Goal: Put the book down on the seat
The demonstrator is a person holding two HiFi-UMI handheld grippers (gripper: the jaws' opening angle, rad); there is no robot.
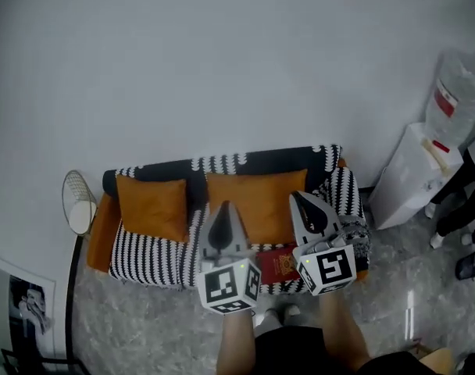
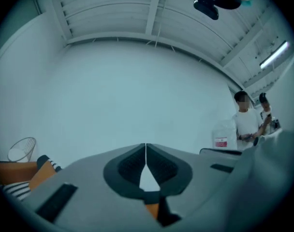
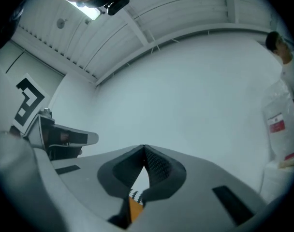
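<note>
Book (image 1: 281, 263), red cover, lies flat at the front edge of the sofa (image 1: 148, 262) seat, between the two grippers. Left gripper (image 1: 225, 208) is just left of the book, with its fingers pressed together and nothing between them. Right gripper (image 1: 298, 198) is just right of the book, its fingers also closed and empty. Neither holds the book. Both gripper views face the plain white wall (image 1: 222, 61). Two orange cushions (image 1: 151, 206) lean on the sofa back behind the book. Water dispenser (image 1: 416, 174) stands right of the sofa, apart from it.
</note>
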